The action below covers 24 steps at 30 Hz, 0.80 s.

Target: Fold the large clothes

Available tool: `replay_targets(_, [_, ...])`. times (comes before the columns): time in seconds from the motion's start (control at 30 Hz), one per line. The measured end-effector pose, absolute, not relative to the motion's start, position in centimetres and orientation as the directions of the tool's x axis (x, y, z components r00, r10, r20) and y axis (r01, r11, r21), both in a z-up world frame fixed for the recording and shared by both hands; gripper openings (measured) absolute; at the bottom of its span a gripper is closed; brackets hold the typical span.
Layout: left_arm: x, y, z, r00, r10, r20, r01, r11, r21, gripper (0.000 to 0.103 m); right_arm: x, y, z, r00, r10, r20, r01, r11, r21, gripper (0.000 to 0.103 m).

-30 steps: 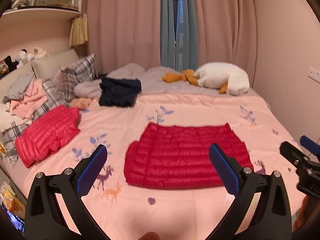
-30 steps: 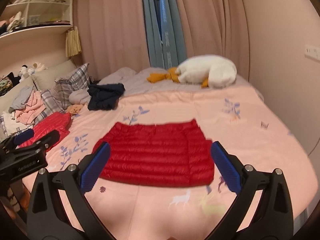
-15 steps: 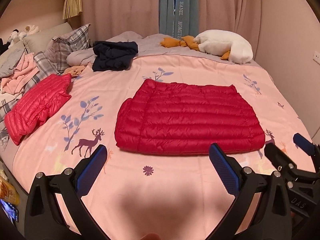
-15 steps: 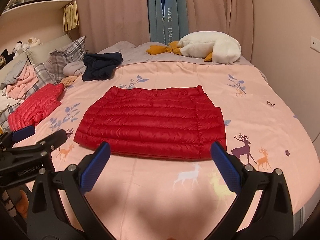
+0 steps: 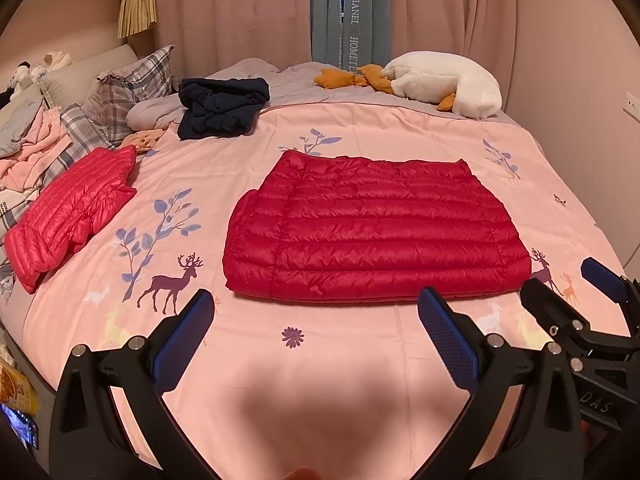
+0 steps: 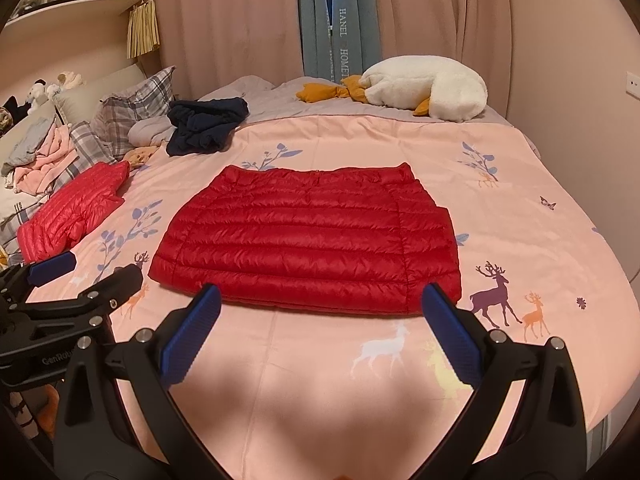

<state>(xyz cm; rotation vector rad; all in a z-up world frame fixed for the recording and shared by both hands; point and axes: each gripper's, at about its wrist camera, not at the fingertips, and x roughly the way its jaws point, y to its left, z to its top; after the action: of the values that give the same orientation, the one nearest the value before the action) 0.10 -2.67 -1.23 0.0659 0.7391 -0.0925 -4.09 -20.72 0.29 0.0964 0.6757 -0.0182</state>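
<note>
The red jacket [image 5: 372,236] lies flat just ahead of both claws, sleeves seemingly folded in; the left claw [image 5: 316,336] and right claw [image 6: 320,332] gape wide, empty; probably a final fold remains.

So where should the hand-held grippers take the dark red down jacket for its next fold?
Probably the two near corners of the dark red down jacket, coming from the near hem side. It lies flat with that hem facing both open tools: left hand-held gripper at the left corner, right hand-held gripper at the right.
</note>
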Motion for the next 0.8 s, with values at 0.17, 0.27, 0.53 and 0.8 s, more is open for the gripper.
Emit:
replay_targets(0.17, [0.1, -2.6, -1.1, 0.737, -0.056, -0.673, 0.102, 0.994, 0.029, 0.102, -4.1, -20.5, 0.2, 0.777, 0.015, -0.629, 0.046, 0.996, 0.08, 0.101])
replay_targets(0.27, [0.0, -2.4, -0.9, 0.741, -0.047, -0.67, 0.094, 0.995, 0.034, 0.102, -4.1, -20.6, 0.2, 0.78, 0.014, -0.626, 0.047, 0.996, 0.082, 0.101])
replay_targets(0.53, [-0.3, -1.8, -0.3, 0.751, -0.019, -0.66, 0.067, 0.997, 0.047, 0.102, -4.2, -21.4, 0.5, 0.784, 0.013, -0.62, 0.059, 0.994, 0.096, 0.101])
replay_targets(0.8, [-0.4, -1.5, 0.1, 0.756, -0.017, -0.654, 0.064, 0.997, 0.047, 0.102, -4.4, -21.7, 0.9, 0.787, 0.009, -0.616, 0.063, 0.993, 0.095, 0.101])
